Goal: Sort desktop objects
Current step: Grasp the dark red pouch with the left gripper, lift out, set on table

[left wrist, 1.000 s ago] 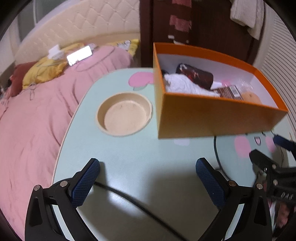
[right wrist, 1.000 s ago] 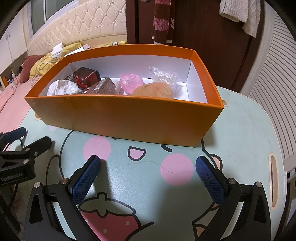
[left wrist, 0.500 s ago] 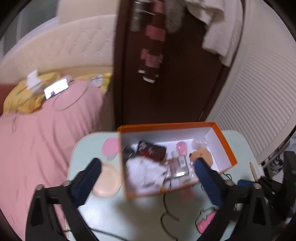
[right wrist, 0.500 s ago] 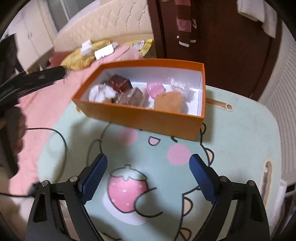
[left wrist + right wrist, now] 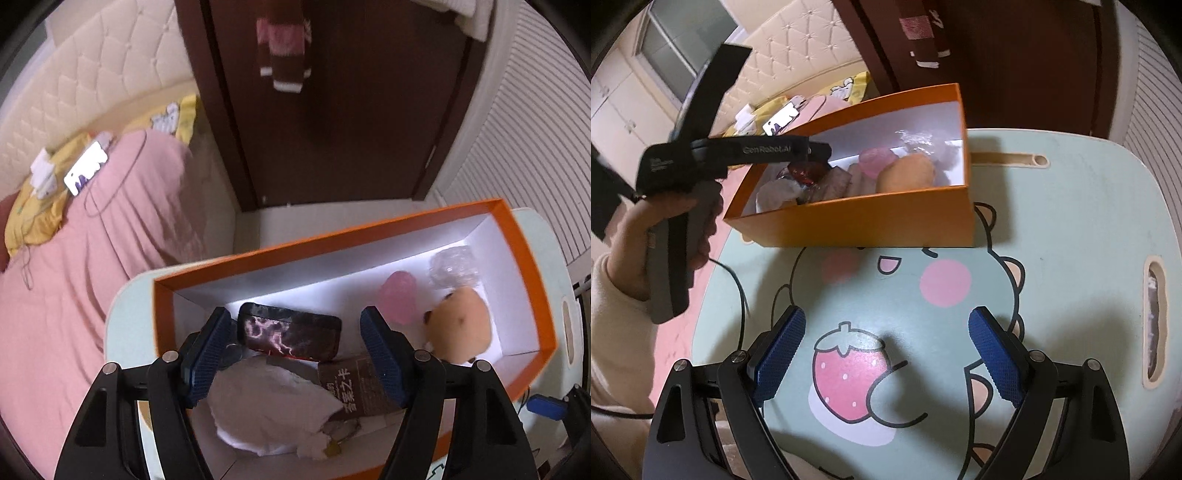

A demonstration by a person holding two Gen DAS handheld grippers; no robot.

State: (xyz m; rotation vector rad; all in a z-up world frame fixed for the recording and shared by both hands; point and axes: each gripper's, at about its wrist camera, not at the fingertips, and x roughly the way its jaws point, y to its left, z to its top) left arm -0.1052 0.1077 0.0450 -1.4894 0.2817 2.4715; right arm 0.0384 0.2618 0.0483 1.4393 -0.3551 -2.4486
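The left gripper (image 5: 295, 354) hangs over the orange box (image 5: 524, 258), low in the middle of the left wrist view. Its jaws are closing. A dark shiny packet (image 5: 290, 336) with a lightning pattern lies between the blue pads (image 5: 207, 354), but the pads do not press on it yet, so nothing is held.

The box sits on the counter (image 5: 1052, 229), in the upper middle of the right wrist view. It is crowded. A white crumpled tissue (image 5: 269, 410) fills the low middle of the left wrist view, a brown packet with white writing (image 5: 351, 384) lies just right of it, and a tan plush toy (image 5: 458, 325), a pink lump (image 5: 400, 295) and a clear crinkly wrapper (image 5: 452, 266) sit at the right end.

What could go wrong? The things lie close, some touching. If the gripper goes down a bit crooked, one pad may catch the tissue or the brown packet and pull up two things. The shiny packet may be slippery and could pop out. A pad could also bump the box wall on the left and shove the box.

The right gripper (image 5: 886, 354) is spread wide with nothing in it, over the strawberry picture on the counter. A black cable (image 5: 738, 295) runs at the left, and a hand could snag it.
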